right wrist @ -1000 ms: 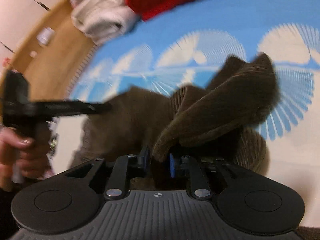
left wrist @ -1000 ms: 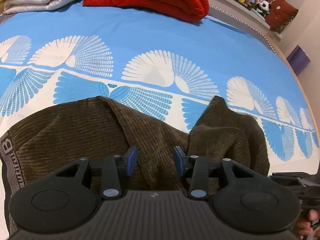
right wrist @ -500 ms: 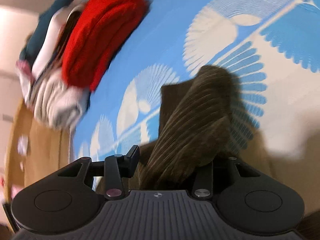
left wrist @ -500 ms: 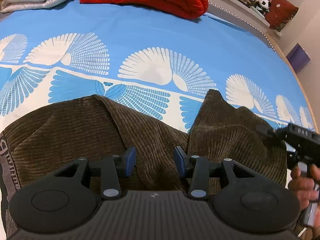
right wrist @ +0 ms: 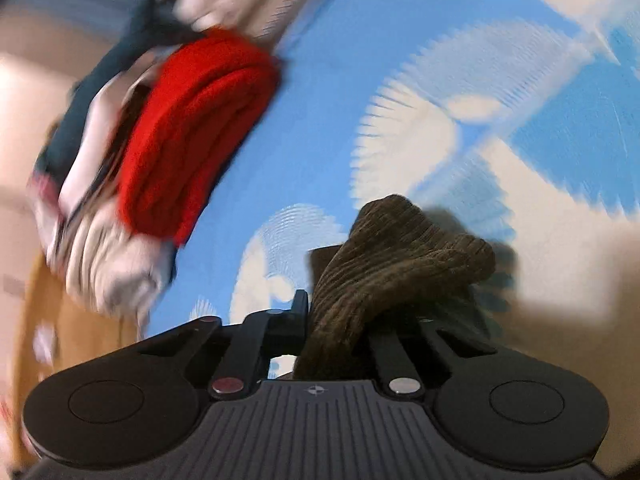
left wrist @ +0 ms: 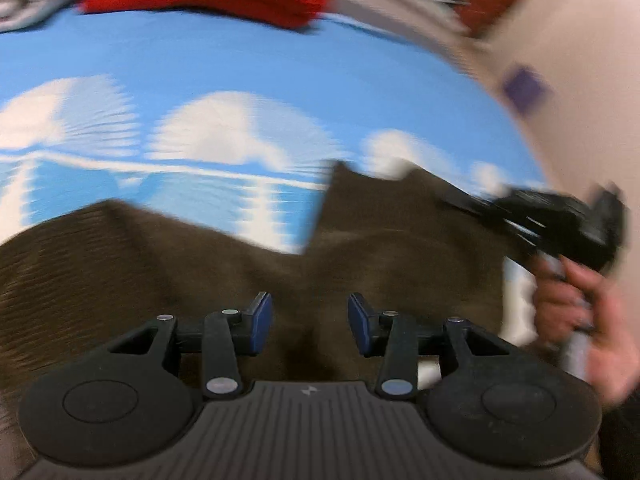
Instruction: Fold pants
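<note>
Lying rumpled across the near half of the bed point(left wrist: 240, 80): one pair of brown corduroy pants point(left wrist: 140, 264), spread wide from nine o'clock to three o'clock in the left camera's picture, one peak of cloth standing at one o'clock. No neat fold shows yet; by my judgement the task is at an early stage, with the lengthwise fold and the final halving both left to do.

Left gripper point(left wrist: 310, 322): fingers apart at a middling gap, blue pads point(left wrist: 260, 320) hovering over the brown cloth, nothing between them. Whether the tips brush the fabric, I cannot tell.

Right gripper point(right wrist: 332, 320): fingers together, clamped on a bunched end of the pants that rises toward one o'clock, lifted off the bedspread. It shows also at three o'clock in the left camera's picture, held in a hand point(left wrist: 572, 312).

Also present: red blanket point(right wrist: 196, 140) at ten o'clock, pale bedding beside it, all blurred.
</note>
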{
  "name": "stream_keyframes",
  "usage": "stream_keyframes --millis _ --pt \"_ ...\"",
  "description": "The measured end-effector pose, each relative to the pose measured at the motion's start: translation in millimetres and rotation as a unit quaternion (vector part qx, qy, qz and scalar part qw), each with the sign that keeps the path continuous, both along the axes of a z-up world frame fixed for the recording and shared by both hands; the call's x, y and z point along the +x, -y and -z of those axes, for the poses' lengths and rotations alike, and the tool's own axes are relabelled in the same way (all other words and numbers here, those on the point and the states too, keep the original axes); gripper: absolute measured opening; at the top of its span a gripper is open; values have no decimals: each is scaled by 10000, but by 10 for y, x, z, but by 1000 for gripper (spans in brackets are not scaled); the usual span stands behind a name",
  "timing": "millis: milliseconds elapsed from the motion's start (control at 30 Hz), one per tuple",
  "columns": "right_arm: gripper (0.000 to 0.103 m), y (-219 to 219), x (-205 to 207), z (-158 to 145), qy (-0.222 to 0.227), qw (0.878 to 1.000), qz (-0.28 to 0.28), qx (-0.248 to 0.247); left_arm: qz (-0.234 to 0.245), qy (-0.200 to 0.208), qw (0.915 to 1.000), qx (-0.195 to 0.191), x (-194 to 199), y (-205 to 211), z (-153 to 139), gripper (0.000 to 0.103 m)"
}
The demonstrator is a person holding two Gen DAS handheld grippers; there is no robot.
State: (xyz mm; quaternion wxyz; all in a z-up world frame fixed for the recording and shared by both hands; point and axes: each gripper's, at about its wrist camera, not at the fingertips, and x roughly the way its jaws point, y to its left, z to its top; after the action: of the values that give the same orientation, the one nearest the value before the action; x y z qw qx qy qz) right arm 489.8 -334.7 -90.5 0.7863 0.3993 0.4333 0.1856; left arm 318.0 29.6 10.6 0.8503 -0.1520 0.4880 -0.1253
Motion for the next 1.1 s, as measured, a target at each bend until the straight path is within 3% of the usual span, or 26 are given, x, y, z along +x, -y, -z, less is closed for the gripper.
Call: stream_keyframes --millis 100,133,200,233,267,300,367,433,567,633,700,800,933,1000,1067,1100 --pt "4 -159 -38 -379 721 9958 -508 -258 689 237 9971 -197 -63 183 -83 47" --pt "4 -137 -81 -520 1030 9936 -369 -275 790 313 9962 -189 -80 225 -96 47" --pt "3 181 -213 -706 1500 9848 866 133 769 471 9956 -250 -96 263 -113 47" --pt "3 389 -297 -717 1607 9722 1675 306 724 546 9954 -320 -103 259 -121 47" --pt "4 624 -399 -690 1461 9521 2686 95 668 637 9949 -405 -104 253 -134 47" --pt "4 785 -448 -622 1098 9369 3305 -315 654 705 9942 -485 -103 252 -141 47" --pt "4 1031 -489 -338 124 9156 3933 -825 728 725 9934 -500 -91 294 -112 47" --pt "4 1124 -464 -119 -450 9123 3948 -990 802 613 9945 -289 -44 373 -40 47" --pt "5 1225 -386 16 -531 9219 3736 -876 884 111 9955 331 48 551 290 50" --pt "6 1252 -322 22 -484 9277 3604 -846 981 -29 9923 758 82 666 477 62" --pt "8 1277 -323 65 -551 9308 3518 -823 1099 -184 9877 1095 100 747 651 63" --pt "14 1404 -366 202 -805 9345 3413 -609 1210 -387 9839 1260 157 791 853 63" --pt "25 1548 -450 292 -1144 9262 3561 -477 1351 -548 9751 1672 141 786 1052 61" --pt "25 1626 -480 343 -1264 9224 3628 -401 1410 -602 9691 1935 133 791 1128 52" --pt "25 1700 -499 392 -1368 9174 3718 -376 1540 -596 9643 2069 113 788 1109 29" --pt "25 1731 -500 414 -1407 9155 3753 -358 1576 -654 9640 2037 123 759 1069 13"
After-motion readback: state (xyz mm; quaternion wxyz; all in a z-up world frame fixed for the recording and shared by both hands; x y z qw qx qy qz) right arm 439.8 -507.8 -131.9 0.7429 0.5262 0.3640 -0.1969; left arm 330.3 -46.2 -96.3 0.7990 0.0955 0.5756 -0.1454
